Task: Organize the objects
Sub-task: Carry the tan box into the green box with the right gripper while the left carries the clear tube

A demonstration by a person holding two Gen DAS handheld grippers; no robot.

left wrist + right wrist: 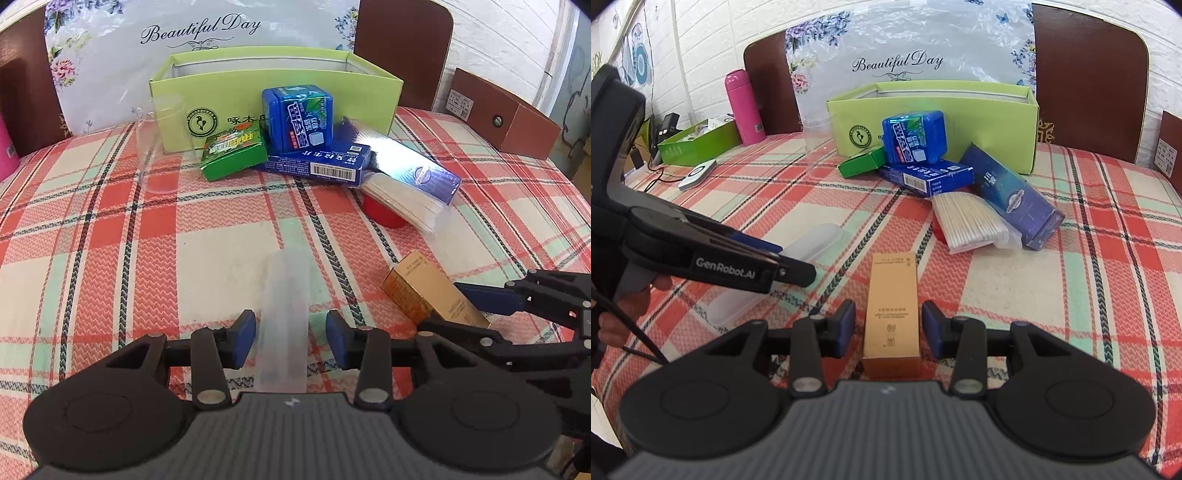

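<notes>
A translucent plastic case (284, 317) lies on the plaid tablecloth between the fingers of my open left gripper (290, 341), with gaps on both sides; it also shows in the right wrist view (798, 254). A gold box (893, 306) lies between the fingers of my open right gripper (888, 328), untouched; it also shows in the left wrist view (421, 291). Farther back, a blue gum tin (298, 118), a green box (232, 153), a blue flat box (321, 162), a long blue carton (406, 162) and a pack of cotton swabs (402, 205) lie before the light green open box (332, 88).
A clear plastic cup (157, 147) stands left of the green box. A pink bottle (744, 107), a green tray (698, 142) and a white device (698, 173) are at far left. A brown box (506, 118) sits at the right edge. Chairs stand behind the table.
</notes>
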